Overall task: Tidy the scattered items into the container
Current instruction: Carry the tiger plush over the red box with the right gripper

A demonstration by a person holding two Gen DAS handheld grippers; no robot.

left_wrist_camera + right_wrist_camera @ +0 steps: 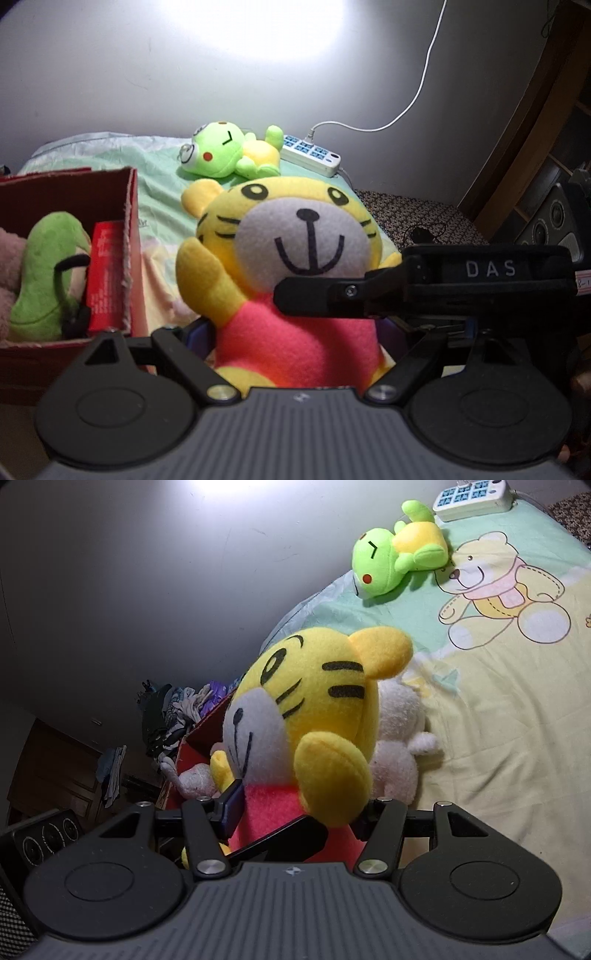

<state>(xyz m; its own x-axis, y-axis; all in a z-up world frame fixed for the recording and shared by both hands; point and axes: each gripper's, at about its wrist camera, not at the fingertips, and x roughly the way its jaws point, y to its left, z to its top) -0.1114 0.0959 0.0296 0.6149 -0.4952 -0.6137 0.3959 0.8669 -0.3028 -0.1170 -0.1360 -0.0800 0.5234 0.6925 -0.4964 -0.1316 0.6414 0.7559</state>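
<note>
While the red cardboard box (129,236) sits at the left of my left-hand view, it already holds a green plush (44,273), something pale pink at its far-left edge, and a red packet (105,273) standing against its right wall. Just right of it I carry the yellow tiger plush (291,258), upright in its pink shirt, facing the left camera. My left gripper (295,332) has its jaws wide, one on either side of the pink body, clasping the toy. My right gripper (291,812) closes on the same toy from the other side, jaws pressed on the pink body under its raised yellow arm; seen from the left wrist, one black finger (317,299) of it crosses the tiger's chest.

Beyond the tiger, a green frog plush (229,151) lies on its side at the far end of the bed sheet (498,720), which is printed with a bear. A white power strip (314,153) lies just right of the frog, its cable running up the wall. From the right wrist, a white fluffy plush (402,738) lies on the sheet directly behind the tiger.
</note>
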